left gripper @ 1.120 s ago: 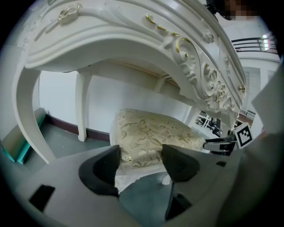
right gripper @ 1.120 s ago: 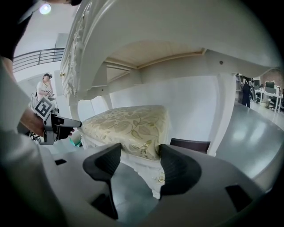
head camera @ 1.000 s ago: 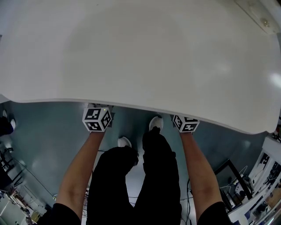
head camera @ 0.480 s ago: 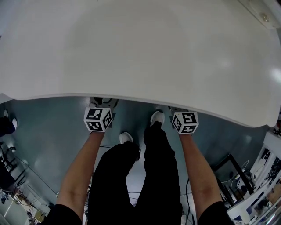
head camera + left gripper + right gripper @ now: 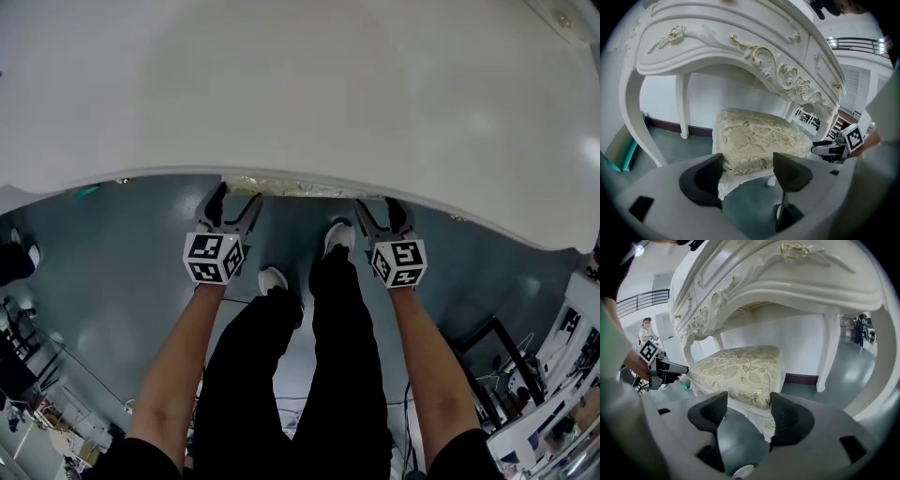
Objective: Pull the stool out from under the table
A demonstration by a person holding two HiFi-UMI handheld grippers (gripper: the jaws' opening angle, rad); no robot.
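Note:
The white carved table [image 5: 300,84] fills the upper head view. A strip of the stool [image 5: 281,186] with its gold floral cushion peeks from under the table's front edge. My left gripper [image 5: 234,195] and right gripper [image 5: 377,206] point at it from either side. In the left gripper view the stool [image 5: 759,136] sits under the table's apron [image 5: 740,42]; my left gripper [image 5: 747,164] has just been opening, with the seat's near corner in line between its jaws, untouched. In the right gripper view my right gripper [image 5: 747,411] stands wide, framing the stool's [image 5: 740,369] other corner without pressing.
The table's white legs [image 5: 637,122] [image 5: 827,352] stand on either side of the stool. A teal object [image 5: 621,154] lies on the grey floor at left. The person's legs and white shoes [image 5: 272,279] stand between the grippers. Cables and equipment [image 5: 553,403] crowd the lower right.
Both grippers have come back from under the table's edge toward the person. The stool's cushion edge now shows beyond the table's front edge; earlier it was hidden.

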